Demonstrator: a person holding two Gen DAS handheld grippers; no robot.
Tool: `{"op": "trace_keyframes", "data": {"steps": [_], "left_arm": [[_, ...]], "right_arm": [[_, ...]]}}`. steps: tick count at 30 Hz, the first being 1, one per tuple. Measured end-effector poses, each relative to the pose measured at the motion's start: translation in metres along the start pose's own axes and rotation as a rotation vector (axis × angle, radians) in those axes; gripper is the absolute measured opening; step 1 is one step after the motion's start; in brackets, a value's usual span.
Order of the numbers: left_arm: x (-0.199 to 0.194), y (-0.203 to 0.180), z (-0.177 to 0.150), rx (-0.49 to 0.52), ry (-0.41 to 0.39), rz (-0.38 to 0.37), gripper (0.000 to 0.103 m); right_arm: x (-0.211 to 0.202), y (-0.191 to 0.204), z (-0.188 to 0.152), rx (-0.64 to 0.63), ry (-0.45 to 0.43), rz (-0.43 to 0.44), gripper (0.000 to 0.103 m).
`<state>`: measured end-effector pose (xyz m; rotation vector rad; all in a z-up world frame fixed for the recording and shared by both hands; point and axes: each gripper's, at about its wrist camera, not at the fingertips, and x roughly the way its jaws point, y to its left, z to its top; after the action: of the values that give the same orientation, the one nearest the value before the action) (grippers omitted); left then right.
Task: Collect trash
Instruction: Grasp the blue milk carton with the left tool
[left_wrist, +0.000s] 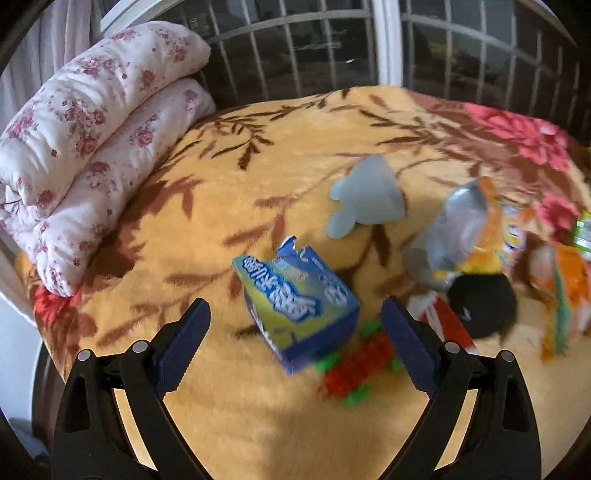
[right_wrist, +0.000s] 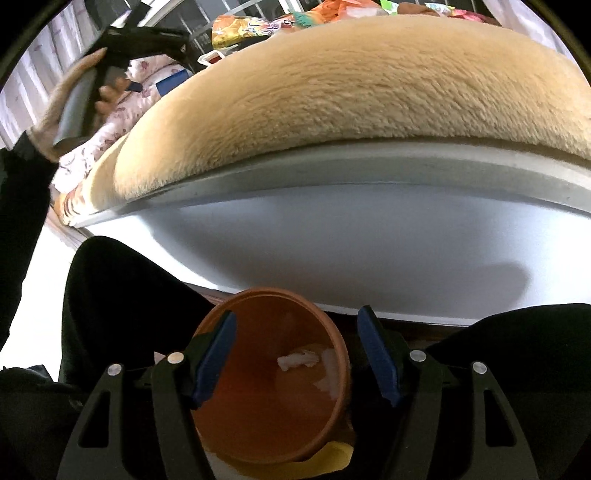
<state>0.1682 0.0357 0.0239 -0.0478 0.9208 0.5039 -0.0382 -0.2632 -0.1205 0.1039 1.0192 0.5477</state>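
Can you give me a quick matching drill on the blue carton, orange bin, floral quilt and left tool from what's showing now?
Things:
1. blue carton
2. orange bin
3. floral quilt
4. left tool

States:
A. folded at the bed's far left
B. open, nothing gripped
C. torn open, on the blanket
D. on the floor below the right tool

Pairs: 1-C, 2-D, 3-A, 4-B

A folded floral quilt (left_wrist: 85, 144) lies on the yellow flowered blanket (left_wrist: 236, 177) beside barred windows (left_wrist: 314, 48).
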Motion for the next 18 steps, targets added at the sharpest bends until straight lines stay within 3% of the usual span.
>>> {"op": "trace_keyframes", "data": {"steps": [4, 8, 10, 11, 18], "left_arm": [[0.024, -0.005, 0.005, -0.044, 0.053, 0.054, 0.091], [0.041, -0.005, 0.008, -0.059, 0.046, 0.094, 0.091], [0.041, 0.002, 0.005, -0.078, 0.024, 0.051, 0.066], [0.041, 0.006, 0.003, -0.077, 0.022, 0.015, 0.062], [-0.011, 0.064, -0.015, -0.062, -0.164, -0.134, 0.059]], "right_arm": [[-0.003, -0.001, 0.000, 0.004, -0.007, 0.028, 0.066], [-0.001, 0.003, 0.001, 0.002, -0.001, 0.027, 0.067], [-0.002, 0.004, 0.001, 0.002, -0.004, 0.023, 0.066], [-0.003, 0.004, 0.001, 0.002, -0.007, 0.016, 0.066], [-0.031, 0.033, 0.023, -0.104, -0.043, -0.028, 0.066]]}}
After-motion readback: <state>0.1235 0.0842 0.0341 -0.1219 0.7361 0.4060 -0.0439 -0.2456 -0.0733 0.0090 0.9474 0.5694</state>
